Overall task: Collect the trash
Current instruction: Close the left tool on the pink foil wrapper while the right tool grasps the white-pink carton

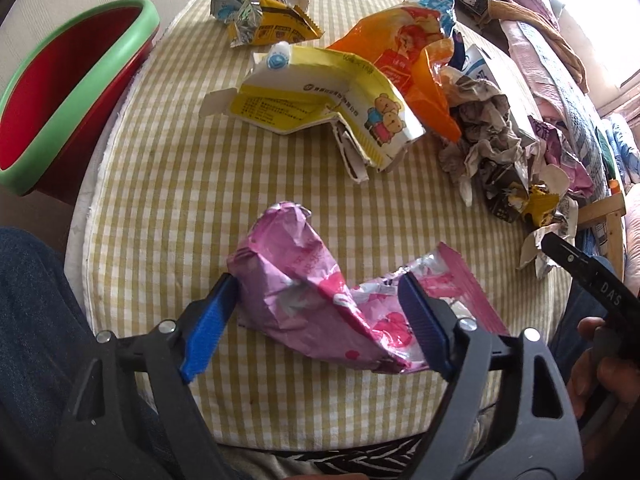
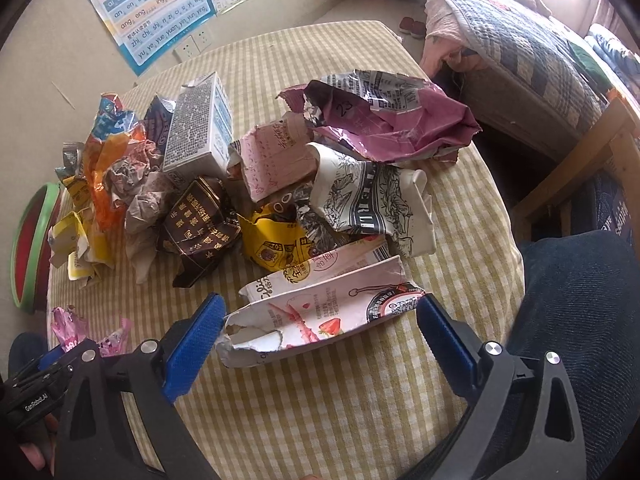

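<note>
A crumpled pink foil wrapper [image 1: 316, 292] lies on the checked table between the blue pads of my left gripper [image 1: 320, 316], which is open around it. It also shows in the right wrist view [image 2: 72, 326]. A torn pink-and-white strawberry carton [image 2: 320, 308] lies between the pads of my right gripper [image 2: 320, 344], also open. A red bin with a green rim [image 1: 76, 80] stands off the table's left edge. More trash covers the table: a yellow bear carton [image 1: 320, 108], an orange bag [image 1: 408, 60], crumpled paper [image 1: 480, 128], a grey box [image 2: 200, 128].
The round table has a yellow checked cloth [image 1: 180, 200]. A bed with quilts [image 2: 520, 40] stands to the right, with a wooden frame [image 2: 580, 168]. My knees in jeans [image 2: 580, 300] are at the table's near edge. A poster [image 2: 152, 4] hangs on the wall.
</note>
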